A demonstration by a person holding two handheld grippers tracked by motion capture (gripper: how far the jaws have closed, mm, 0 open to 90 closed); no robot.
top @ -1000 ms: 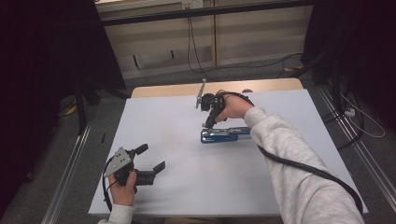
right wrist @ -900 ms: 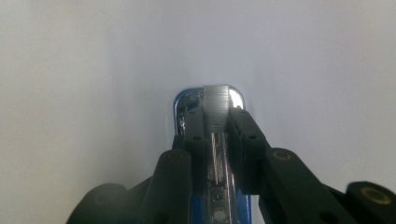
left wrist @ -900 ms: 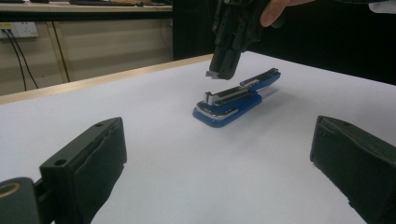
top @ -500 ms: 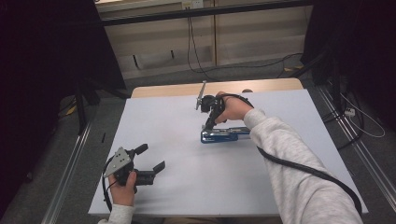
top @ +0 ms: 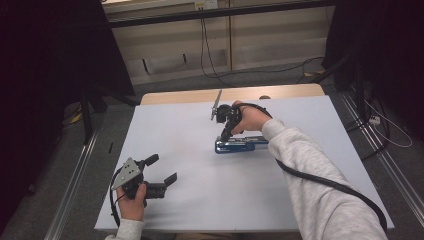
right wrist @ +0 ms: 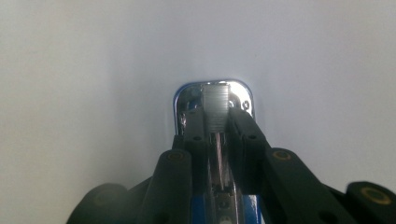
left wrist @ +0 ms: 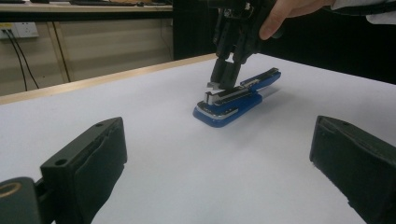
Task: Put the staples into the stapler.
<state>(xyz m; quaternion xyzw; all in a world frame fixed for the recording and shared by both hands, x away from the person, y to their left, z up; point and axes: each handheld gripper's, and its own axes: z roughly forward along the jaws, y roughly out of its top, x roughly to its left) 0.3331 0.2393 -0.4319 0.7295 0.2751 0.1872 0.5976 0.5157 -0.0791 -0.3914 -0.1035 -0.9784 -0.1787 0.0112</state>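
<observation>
While the right gripper point(top: 223, 134) points down at mid-table, jaws pinching the metal front of the stapler point(top: 239, 145), the left gripper point(top: 161, 172) sits well apart near the table's point(top: 310, 130) front-left corner, jaws spread, empty. Nothing moved versus the earlier frames. Stapler lies flat on the table, long axis left-right, its head end toward the left, under the right gripper.

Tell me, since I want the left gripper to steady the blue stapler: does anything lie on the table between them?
Nothing visible does. Bare white table lies between the open left gripper and the blue stapler. The right gripper is already at the stapler, jaws closed around its metal part.
</observation>
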